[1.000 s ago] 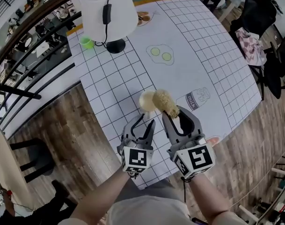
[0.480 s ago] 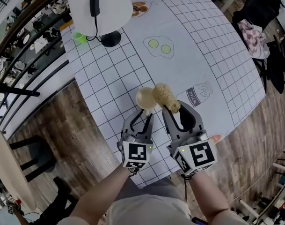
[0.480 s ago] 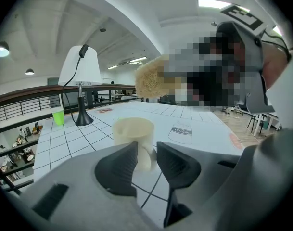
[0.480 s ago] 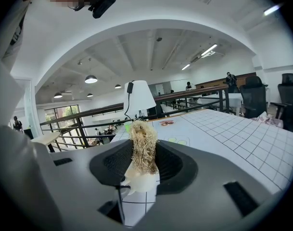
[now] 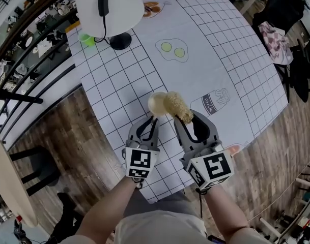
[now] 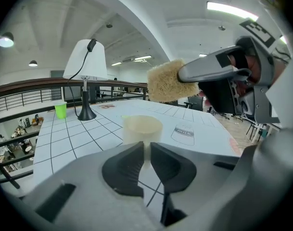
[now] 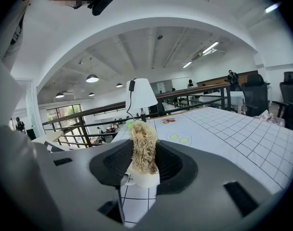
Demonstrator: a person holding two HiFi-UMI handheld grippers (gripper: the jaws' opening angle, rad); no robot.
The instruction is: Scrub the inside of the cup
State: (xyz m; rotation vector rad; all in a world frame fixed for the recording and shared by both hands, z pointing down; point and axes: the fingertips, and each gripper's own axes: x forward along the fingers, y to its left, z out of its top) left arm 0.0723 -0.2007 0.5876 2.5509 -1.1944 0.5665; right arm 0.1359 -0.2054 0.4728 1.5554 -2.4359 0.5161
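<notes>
Left gripper point(image 5: 153, 119) fingers are closing on the cream cup point(image 5: 157, 103); right gripper point(image 5: 190, 118) fingers clamp a loofah scrubber point(image 5: 175, 105) at its 3 o'clock.

White lamp point(image 5: 108, 6) at table's point(image 5: 236, 60) far left corner, green cup point(image 5: 86, 38) just beside it. Egg print point(image 5: 172, 49) and milk print point(image 5: 216, 101) on gridded top.

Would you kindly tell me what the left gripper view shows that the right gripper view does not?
Only the left gripper view: the left tool, jaws closing with the cup between them, and the right tool from outside. Only the right gripper view: the fried-egg print, and the scrubber from within its grip. Both: cup, scrubber, lamp and table.
</notes>
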